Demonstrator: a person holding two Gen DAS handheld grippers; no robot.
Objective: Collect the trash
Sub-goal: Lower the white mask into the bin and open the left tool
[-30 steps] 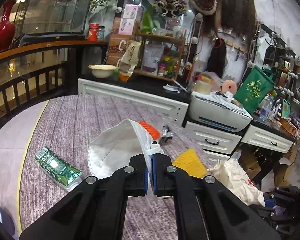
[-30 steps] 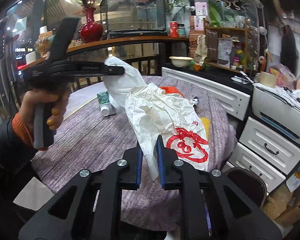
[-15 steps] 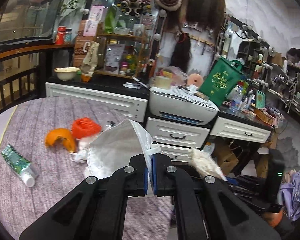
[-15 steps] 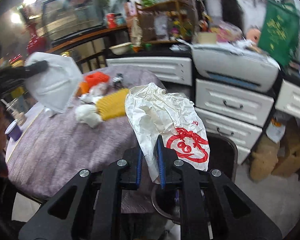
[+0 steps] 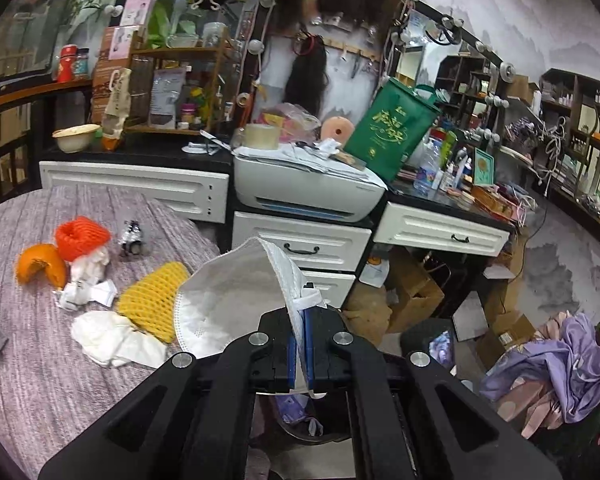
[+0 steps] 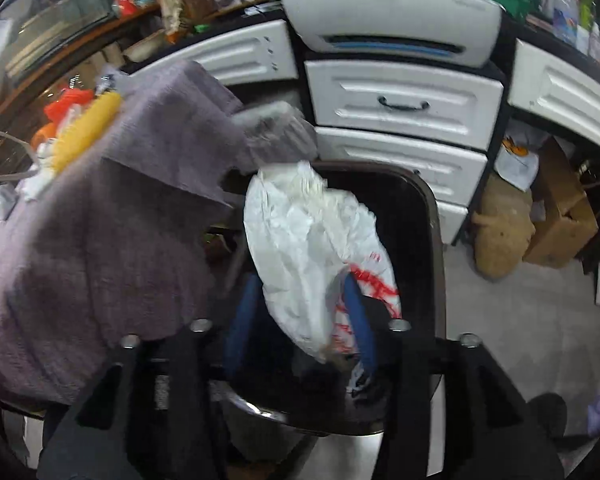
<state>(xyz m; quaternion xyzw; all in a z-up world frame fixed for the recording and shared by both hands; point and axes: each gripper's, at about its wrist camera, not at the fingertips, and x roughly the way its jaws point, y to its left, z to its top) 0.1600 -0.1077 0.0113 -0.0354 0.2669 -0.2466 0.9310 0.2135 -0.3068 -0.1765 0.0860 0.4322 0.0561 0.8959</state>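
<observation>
Our right gripper [image 6: 300, 312], clenched before, now gapes around the white bag [image 6: 316, 248] over the bin [image 6: 432, 240]; our left gripper [image 5: 300, 344] still grips the mask [image 5: 235, 292].

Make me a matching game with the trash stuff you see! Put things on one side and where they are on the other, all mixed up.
Things:
1. face mask
2. white plastic bag
3. yellow foam net
4. green tote bag

Places:
A. lying on the purple tablecloth
B. over the dark trash bin, between the open right gripper fingers
C. on the counter beside the printer
D. pinched in the left gripper

Pairs: 1-D, 2-B, 3-A, 4-C
</observation>
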